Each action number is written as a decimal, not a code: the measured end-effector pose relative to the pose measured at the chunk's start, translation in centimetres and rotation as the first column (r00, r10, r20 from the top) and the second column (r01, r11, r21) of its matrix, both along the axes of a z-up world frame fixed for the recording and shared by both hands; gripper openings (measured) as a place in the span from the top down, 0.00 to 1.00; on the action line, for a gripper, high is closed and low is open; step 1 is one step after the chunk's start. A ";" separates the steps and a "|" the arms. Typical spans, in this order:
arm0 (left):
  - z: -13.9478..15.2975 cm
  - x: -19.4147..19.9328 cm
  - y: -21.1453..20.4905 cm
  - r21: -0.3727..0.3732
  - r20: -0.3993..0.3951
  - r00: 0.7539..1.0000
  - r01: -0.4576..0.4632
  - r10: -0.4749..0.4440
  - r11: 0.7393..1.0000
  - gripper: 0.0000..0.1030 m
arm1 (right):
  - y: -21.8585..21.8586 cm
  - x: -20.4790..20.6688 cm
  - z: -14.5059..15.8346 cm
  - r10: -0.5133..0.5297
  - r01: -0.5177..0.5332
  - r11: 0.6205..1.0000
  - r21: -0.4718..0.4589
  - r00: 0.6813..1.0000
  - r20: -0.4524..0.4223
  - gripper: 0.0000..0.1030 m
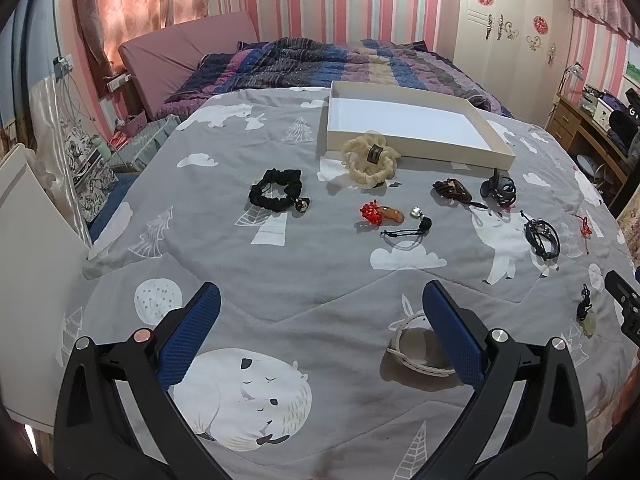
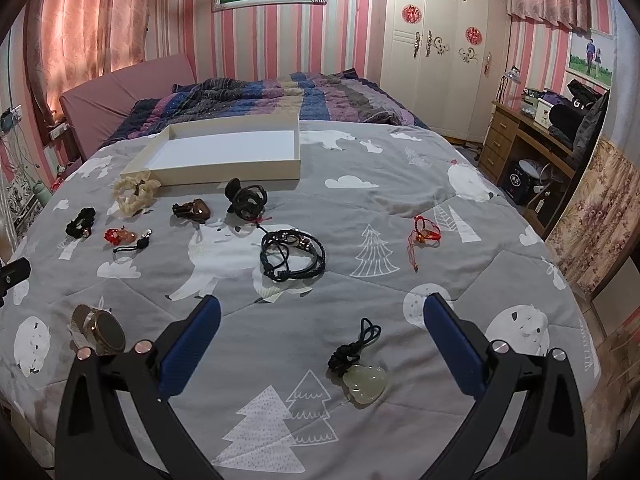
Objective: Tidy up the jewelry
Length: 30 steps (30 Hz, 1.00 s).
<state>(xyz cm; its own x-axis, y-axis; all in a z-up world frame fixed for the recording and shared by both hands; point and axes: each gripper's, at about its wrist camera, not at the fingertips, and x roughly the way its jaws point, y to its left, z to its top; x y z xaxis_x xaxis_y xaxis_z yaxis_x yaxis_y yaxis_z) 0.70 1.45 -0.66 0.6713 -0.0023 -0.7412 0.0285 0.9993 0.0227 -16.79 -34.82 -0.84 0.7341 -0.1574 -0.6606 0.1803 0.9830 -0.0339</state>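
Observation:
An empty white box (image 1: 412,120) (image 2: 224,152) lies far back on the grey bed cover. In front of it are a cream scrunchie (image 1: 370,160) (image 2: 134,192), a black scrunchie (image 1: 276,190) (image 2: 81,222), a red bead charm (image 1: 380,213) (image 2: 120,235), a brown clip (image 1: 452,190) (image 2: 192,209), a black claw clip (image 1: 499,187) (image 2: 245,197) and black braided bracelets (image 1: 542,236) (image 2: 292,254). A jade pendant on black cord (image 2: 362,376) (image 1: 586,314) lies between my right gripper's (image 2: 320,312) open fingers. A watch (image 2: 98,328) (image 1: 416,346) lies by my open left gripper (image 1: 320,300).
A red string charm (image 2: 424,234) (image 1: 584,228) lies to the right on the cover. A striped quilt (image 1: 332,60) is bunched behind the box. A desk (image 2: 532,140) and wardrobe (image 2: 440,52) stand right of the bed. White boards (image 1: 28,260) lean at the left.

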 end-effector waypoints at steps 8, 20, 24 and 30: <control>-0.5 0.4 0.3 -0.006 -0.006 1.000 -0.004 0.004 1.000 0.03 | -0.1 0.2 -0.4 -0.004 0.004 1.000 -0.003 1.000 -0.010 0.02; -0.9 1.0 0.6 -0.011 -0.016 1.000 -0.005 0.005 1.000 0.03 | -0.4 0.6 -0.7 -0.014 0.014 1.000 -0.007 1.000 -0.018 0.02; -1.1 1.1 0.6 -0.011 -0.016 1.000 -0.006 0.006 1.000 0.03 | -0.4 0.7 -0.8 -0.014 0.013 1.000 -0.009 1.000 -0.018 0.02; -1.3 1.3 0.7 -0.011 -0.021 1.000 -0.008 0.008 1.000 0.03 | -0.3 0.9 -0.8 -0.014 0.014 1.000 -0.008 1.000 -0.019 0.02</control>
